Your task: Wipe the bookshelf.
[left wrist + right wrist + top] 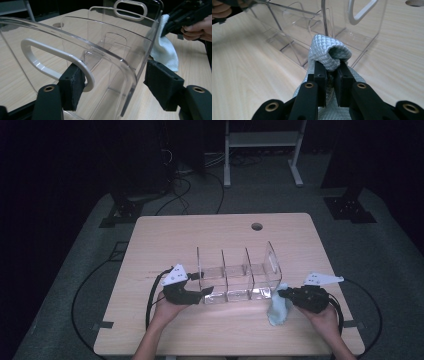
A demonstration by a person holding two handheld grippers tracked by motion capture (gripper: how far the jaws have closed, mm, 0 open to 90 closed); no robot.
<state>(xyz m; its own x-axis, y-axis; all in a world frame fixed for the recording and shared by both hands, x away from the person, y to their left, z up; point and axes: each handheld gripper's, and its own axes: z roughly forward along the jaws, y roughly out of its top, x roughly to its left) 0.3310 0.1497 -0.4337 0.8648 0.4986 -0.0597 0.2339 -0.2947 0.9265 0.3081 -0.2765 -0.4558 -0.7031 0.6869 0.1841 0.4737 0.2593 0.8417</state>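
Right gripper (329,82) clenches cloth (328,51) near table's (165,240) front edge; left gripper (113,87), jaws unclosed, straddles clear organizer's (105,57) end wall; next: grip, then wipe

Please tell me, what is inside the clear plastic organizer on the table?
The clear organizer holds no items; through its walls show upright clear dividers and the wooden table. The corner behind the cloth in the right hand-held gripper is hidden.

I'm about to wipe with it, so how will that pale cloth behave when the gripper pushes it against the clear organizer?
The cloth is probably floppy: it folds over the right gripper and droops to the table. Its quilted weave looks grippy rather than slippery. It seems light, and should bunch against the clear organizer.
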